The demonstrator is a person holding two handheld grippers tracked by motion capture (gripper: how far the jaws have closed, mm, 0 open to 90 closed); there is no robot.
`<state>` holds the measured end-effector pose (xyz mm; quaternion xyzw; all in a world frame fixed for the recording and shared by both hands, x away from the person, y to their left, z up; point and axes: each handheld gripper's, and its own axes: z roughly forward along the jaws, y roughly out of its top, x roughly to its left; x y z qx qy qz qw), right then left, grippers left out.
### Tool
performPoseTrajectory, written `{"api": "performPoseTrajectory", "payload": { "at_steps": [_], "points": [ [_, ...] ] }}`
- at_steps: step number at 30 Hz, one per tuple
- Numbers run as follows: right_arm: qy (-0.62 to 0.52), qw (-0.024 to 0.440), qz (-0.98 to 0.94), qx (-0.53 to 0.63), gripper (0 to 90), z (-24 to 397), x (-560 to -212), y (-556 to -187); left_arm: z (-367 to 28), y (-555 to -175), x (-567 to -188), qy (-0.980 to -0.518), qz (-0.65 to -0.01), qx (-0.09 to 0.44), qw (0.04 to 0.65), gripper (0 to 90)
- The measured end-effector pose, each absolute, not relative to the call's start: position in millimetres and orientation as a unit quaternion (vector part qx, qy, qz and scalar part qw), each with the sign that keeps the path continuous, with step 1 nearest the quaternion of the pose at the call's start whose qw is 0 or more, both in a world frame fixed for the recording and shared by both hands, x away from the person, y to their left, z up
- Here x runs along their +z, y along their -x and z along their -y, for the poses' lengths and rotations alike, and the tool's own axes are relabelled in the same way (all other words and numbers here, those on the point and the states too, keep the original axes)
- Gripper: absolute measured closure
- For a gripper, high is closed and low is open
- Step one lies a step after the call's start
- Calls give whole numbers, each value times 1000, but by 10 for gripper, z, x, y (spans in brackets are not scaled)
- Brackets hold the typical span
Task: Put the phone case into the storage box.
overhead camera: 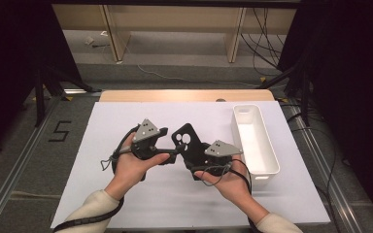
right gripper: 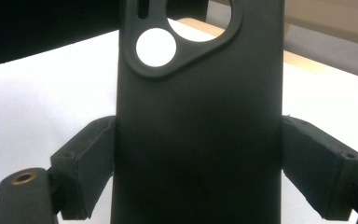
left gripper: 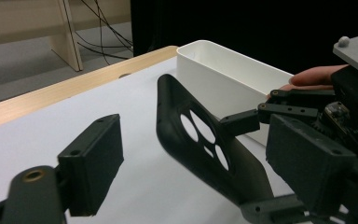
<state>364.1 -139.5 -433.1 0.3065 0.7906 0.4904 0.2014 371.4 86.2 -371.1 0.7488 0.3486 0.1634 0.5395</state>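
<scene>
Black and matte, the phone case (overhead camera: pixel 187 141) hangs above the white sheet (overhead camera: pixel 126 204), lifted clear of it, with its camera cut-outs at the far end, away from the person. In the right gripper view the case (right gripper: pixel 198 140) fills the space between the two pads (right gripper: pixel 86 165), which press against its long edges on either side; the right gripper (overhead camera: pixel 201 162) is clamped on the lower part of the case and holds it upright in that view, holes at the top.

Measured from the case, the left gripper (overhead camera: pixel 172 153) sits just beside its near-left edge. In the left gripper view the case (left gripper: pixel 200 149) stands between the two pads (left gripper: pixel 93 163), slanting away, but a clear gap of white sheet shows between the left pad and the case, and the pads do not squeeze it; these jaws stand apart, released, with the case between them.

To the right of the case, close by, lies the white bin (overhead camera: pixel 255 145), a long narrow tray with its length running away from the person. Both hands cup the grippers from below the case, the left hand (overhead camera: pixel 131 167) to its near left, the right hand (overhead camera: pixel 228 182) to its near right. Beyond the case, the wooden table edge (overhead camera: pixel 187 95) borders the far side of the sheet.
</scene>
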Motion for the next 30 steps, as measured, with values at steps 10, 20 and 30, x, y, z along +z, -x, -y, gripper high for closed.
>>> {"api": "performPoseTrajectory", "payload": {
  "at_steps": [10, 20, 30],
  "points": [
    [-306, 203, -790, 491, 158, 1390, -4333, -3636, -790, -3796, -3714, -751, -350, 163, 536, 238],
    [-311, 209, -787, 491, 158, 1424, -4316, -3653, -849, -3794, -3733, -746, -357, 158, 540, 350],
    [-310, 211, -786, 492, 158, 1421, -4315, -3653, -872, -3815, -3755, -742, -363, 149, 543, 413]
  ]
}}
